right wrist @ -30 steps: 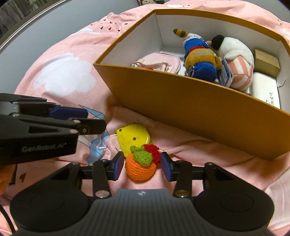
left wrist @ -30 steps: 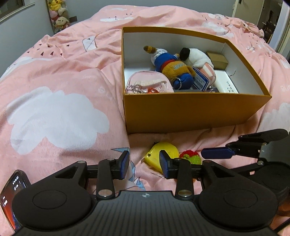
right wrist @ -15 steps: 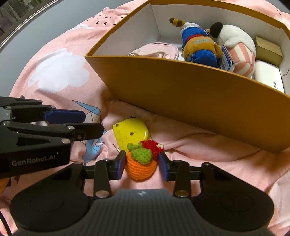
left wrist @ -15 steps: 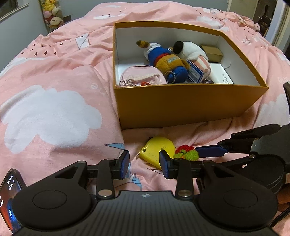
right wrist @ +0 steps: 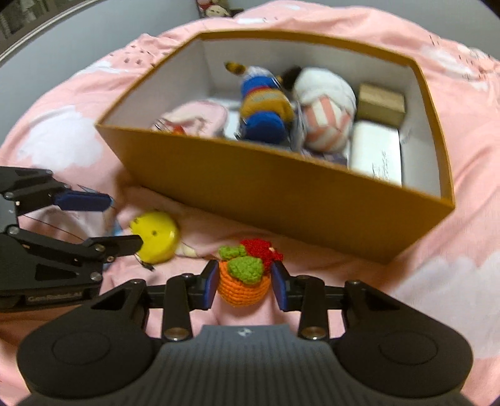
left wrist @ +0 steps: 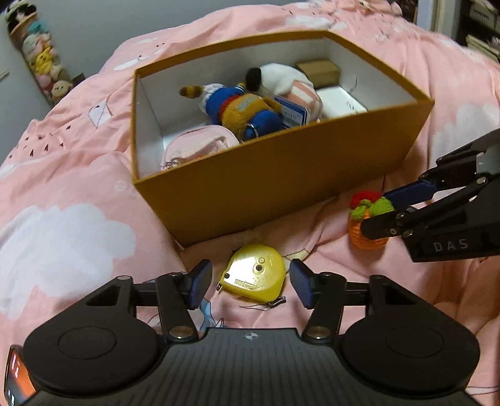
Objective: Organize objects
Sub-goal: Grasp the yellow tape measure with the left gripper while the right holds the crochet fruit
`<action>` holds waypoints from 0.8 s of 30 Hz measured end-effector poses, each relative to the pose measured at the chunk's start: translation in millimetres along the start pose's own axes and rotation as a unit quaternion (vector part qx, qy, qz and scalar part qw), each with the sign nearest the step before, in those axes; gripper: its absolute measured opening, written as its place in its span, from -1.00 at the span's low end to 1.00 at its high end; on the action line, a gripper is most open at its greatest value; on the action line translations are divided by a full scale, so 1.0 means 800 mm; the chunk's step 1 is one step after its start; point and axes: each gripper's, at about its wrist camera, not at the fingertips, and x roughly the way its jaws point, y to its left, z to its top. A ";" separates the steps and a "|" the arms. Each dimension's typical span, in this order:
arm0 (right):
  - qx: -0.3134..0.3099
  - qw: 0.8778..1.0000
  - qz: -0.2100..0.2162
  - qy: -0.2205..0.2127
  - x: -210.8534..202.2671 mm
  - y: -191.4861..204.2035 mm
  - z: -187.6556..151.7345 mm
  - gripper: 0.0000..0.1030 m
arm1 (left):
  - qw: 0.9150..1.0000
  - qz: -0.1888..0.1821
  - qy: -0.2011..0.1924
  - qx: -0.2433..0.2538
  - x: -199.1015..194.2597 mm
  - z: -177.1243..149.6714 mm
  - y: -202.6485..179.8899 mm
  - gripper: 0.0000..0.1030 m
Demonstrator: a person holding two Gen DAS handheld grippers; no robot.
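Fingers (left wrist: 200,282) just opened, flanking tape measure (left wrist: 253,272) before box (left wrist: 281,184).

Pink cloud-print bed (left wrist: 62,237), grey wall (left wrist: 81,28)

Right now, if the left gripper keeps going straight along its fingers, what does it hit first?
Most likely the yellow tape measure, lying on the pink bedspread between the open left gripper fingers, which have just been opening. Past it stands the orange box; depth is uncertain.
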 end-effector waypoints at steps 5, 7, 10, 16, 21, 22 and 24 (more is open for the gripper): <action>0.012 1.000 0.009 0.009 0.014 -0.009 -0.004 -0.25 | 1.000 0.002 0.005 0.010 0.013 -0.003 -0.004 0.47; 0.014 1.000 0.014 0.010 0.016 -0.009 -0.004 -0.25 | 1.000 0.007 0.004 0.015 0.018 -0.003 -0.005 0.47; 0.019 1.000 0.021 0.010 0.018 -0.011 -0.004 -0.25 | 1.000 0.006 0.011 0.019 0.027 -0.003 -0.006 0.47; 0.029 0.999 0.034 0.012 0.023 -0.018 -0.006 -0.23 | 0.998 0.010 0.040 0.037 0.048 -0.004 -0.013 0.47; 0.030 0.998 0.046 0.015 0.028 -0.021 -0.007 -0.20 | 0.997 0.024 0.052 0.053 0.061 -0.004 -0.020 0.47; 0.033 0.998 0.050 0.018 0.031 -0.022 -0.008 -0.19 | 0.997 0.025 0.053 0.053 0.062 -0.004 -0.020 0.46; 0.035 0.998 0.056 0.023 0.034 -0.023 -0.009 -0.18 | 0.997 0.026 0.053 0.054 0.066 -0.003 -0.021 0.44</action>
